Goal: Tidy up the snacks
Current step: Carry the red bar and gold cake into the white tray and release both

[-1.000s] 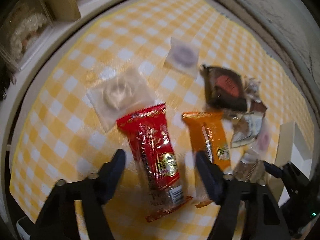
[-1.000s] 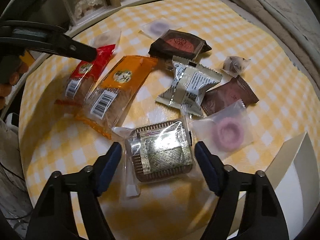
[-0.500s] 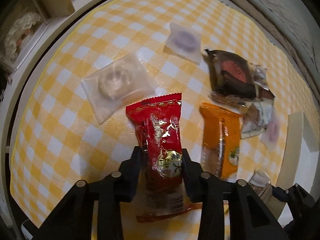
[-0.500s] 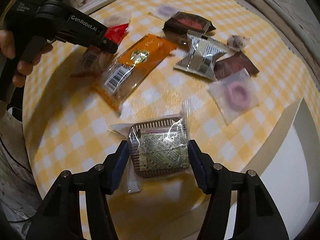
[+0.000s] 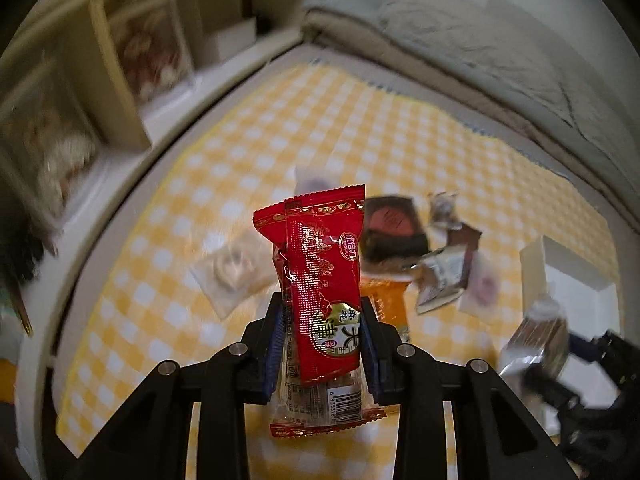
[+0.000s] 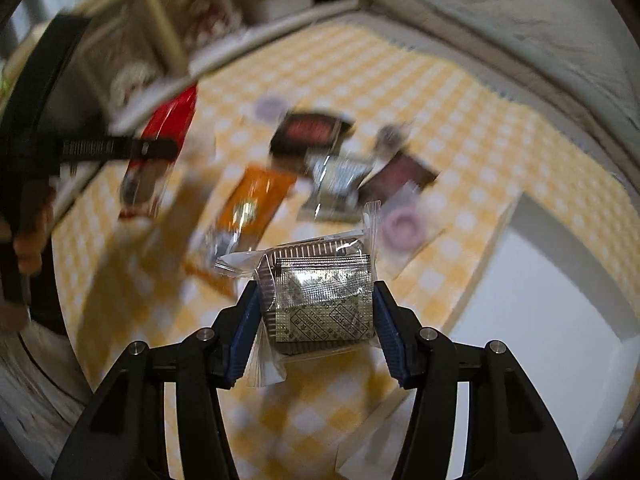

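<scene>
Left tool (image 5: pixel 322 344): clenched on the red snack packet (image 5: pixel 320 272), fingers pressing its lower half from both sides. Packet stands upright, top crimp pointing away from the camera, barcode end hanging below the fingers. It is lifted clear of the surface (image 5: pixel 248 136), which is covered in a yellow-and-white check cloth. Right wrist view shows the same red packet (image 6: pixel 160 152) in the air at far left, held by the left tool (image 6: pixel 156 148).

Right tool (image 6: pixel 316 312): clenched on a clear-wrapped brown biscuit pack (image 6: pixel 320 300) with a printed silver sachet on top. Pack sits flat between the fingers, loose wrapper ends sticking out on the left and at the upper right. It looks raised above the cloth.

On the surface, loose group of snacks:
- orange packet (image 6: pixel 248 204), lying diagonally, near the middle
- silver packet (image 6: pixel 338 184), just right of the orange one
- dark packet with a red round label (image 6: pixel 310 136), behind the silver one
- maroon packet (image 6: pixel 404 174), touching the silver one's right side
- clear bag with a pink ring (image 6: pixel 402 228), in front of the maroon packet
- clear bag with a pale ring (image 5: pixel 232 270), off to the left, apart from the rest

White box (image 6: pixel 532 288) at the right edge of the surface. Shelf unit (image 5: pixel 120 72) behind, blurred. Both views blurred.
</scene>
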A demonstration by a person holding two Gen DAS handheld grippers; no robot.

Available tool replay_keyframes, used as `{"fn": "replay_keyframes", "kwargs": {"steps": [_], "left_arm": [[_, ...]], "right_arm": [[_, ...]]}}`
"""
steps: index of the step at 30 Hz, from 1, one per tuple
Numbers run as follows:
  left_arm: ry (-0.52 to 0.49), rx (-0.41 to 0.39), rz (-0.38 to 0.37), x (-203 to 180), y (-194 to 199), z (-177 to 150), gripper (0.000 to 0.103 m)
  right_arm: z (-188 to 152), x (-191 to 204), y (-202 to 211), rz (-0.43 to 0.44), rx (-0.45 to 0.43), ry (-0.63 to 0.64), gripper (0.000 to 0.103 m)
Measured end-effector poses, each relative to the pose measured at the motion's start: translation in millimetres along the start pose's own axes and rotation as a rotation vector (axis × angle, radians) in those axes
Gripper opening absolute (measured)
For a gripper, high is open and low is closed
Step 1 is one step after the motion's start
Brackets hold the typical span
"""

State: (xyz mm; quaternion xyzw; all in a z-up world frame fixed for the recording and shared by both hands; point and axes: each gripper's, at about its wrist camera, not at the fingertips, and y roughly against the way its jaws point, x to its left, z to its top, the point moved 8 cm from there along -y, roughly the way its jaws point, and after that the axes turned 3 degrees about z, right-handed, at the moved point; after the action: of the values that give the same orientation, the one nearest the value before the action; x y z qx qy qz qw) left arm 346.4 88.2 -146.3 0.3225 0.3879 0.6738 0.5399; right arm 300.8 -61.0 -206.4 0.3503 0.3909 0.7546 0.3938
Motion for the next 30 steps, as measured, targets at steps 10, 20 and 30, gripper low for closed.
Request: {"fn": "replay_keyframes", "kwargs": {"steps": [10,20,30], "left_arm": [[-0.091,-0.02,-0.115,-54.8,30.9,-11.9,0.033],[-0.211,0.029,-0.258,-135.1,37.6,-11.1,0.033],[-0.29,0.089,-0.371,-209.1,30.9,-41.3,0.033]], "right_arm": [[5.1,-48.5,57.0,-0.109,-0.12,-0.21,0.056],[-45.9,-113.3,105.3,-0.233,-0.137,-0.399,0.056],[-102.0,-148.3,125.2,-0.273,-0.105,-0.479,0.056]]}}
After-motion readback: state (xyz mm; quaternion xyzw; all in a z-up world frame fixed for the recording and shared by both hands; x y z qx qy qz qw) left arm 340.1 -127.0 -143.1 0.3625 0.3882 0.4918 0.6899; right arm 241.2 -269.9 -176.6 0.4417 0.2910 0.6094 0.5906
